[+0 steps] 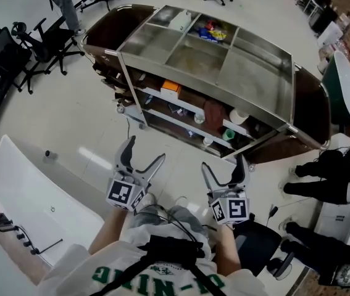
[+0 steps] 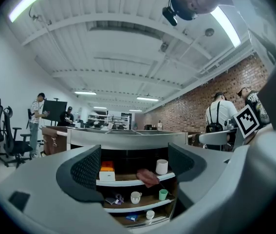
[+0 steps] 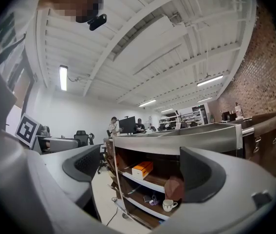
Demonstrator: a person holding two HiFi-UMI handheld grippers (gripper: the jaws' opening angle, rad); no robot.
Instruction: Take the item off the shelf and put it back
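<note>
The left gripper (image 1: 145, 150) and the right gripper (image 1: 223, 163) both have their jaws spread wide and hold nothing. Well ahead of the jaws, the shelf (image 2: 130, 182) carries an orange box (image 2: 107, 171), a brown cloth (image 2: 147, 177) and a white cup (image 2: 161, 166), all untouched.

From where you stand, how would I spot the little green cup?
Find the steel cart with open shelves straight ahead. On its middle shelf, towards the right end, stands the green cup. It is the only green thing on that shelf; the mug to its left is white.
</note>
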